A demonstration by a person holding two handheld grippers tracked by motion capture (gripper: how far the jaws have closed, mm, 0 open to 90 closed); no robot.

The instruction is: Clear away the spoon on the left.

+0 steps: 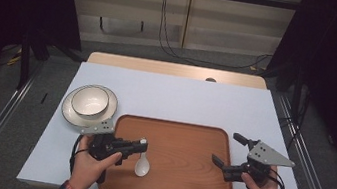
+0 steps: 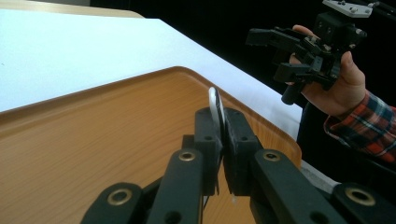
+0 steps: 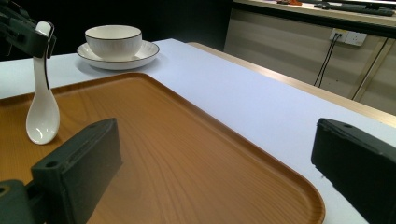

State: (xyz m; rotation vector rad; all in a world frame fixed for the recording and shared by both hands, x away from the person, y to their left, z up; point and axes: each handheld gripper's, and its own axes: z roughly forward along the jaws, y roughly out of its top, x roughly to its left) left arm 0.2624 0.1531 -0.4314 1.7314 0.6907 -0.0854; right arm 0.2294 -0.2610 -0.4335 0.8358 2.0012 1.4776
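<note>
A white ceramic spoon hangs bowl-down over the left part of the wooden tray, its bowl close to or touching the tray. My left gripper is shut on the spoon's handle. The left gripper view shows the handle tip pinched between the black jaws. In the right gripper view the spoon stands upright at the far left. My right gripper is open over the tray's right edge with nothing between its jaws. A white bowl sits on a white plate left of the tray.
The tray lies on a white table cover, with a strip of bare wood table behind. Metal rails run down both sides of the table. Cables hang from a wall socket at the back.
</note>
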